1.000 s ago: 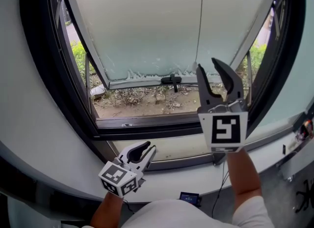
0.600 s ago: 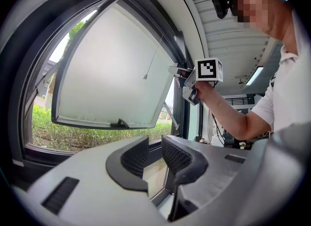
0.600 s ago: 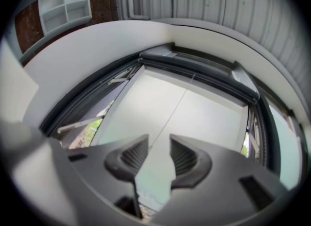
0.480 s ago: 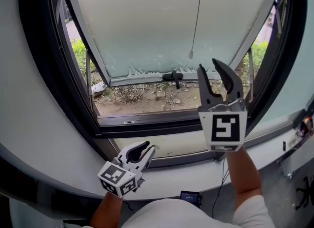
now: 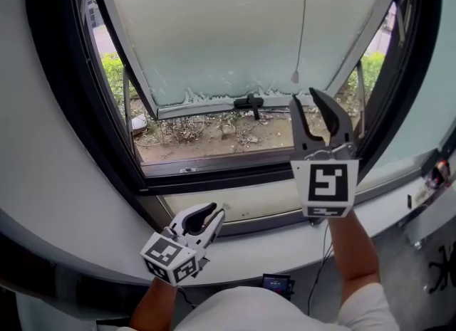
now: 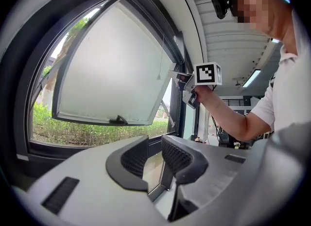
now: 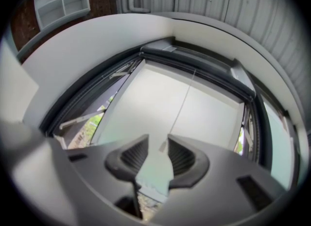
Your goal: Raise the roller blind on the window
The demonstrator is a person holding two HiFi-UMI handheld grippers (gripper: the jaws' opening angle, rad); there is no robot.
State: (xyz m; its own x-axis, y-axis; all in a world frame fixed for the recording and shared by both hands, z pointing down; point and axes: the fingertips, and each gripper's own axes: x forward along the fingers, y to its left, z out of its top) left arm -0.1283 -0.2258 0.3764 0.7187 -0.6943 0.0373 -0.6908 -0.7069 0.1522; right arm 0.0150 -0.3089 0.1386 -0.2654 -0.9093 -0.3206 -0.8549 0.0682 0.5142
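A thin pull cord (image 5: 302,23) hangs in front of the frosted, tilted-out window sash (image 5: 214,30). Its small end weight (image 5: 294,77) dangles just above the left fingertip of my right gripper (image 5: 305,97). That gripper is raised towards the glass and stands open. In the right gripper view the cord (image 7: 182,103) runs down to my right gripper (image 7: 156,140), where its end shows in the gap at the tips, with the pads apart from it. My left gripper (image 5: 214,213) rests low by the white sill (image 5: 249,255), open and holding nothing. The blind's fabric is not visible.
A black window frame (image 5: 92,109) surrounds the opening. A black handle (image 5: 248,100) sits on the sash's lower edge. Bare ground and green plants lie outside. A small device with a screen (image 5: 274,285) and cables lie on the floor below the sill.
The cord's end swung left, away from my right gripper, then back to just above its tips. Both grippers have hardly moved, and their jaws look unchanged.
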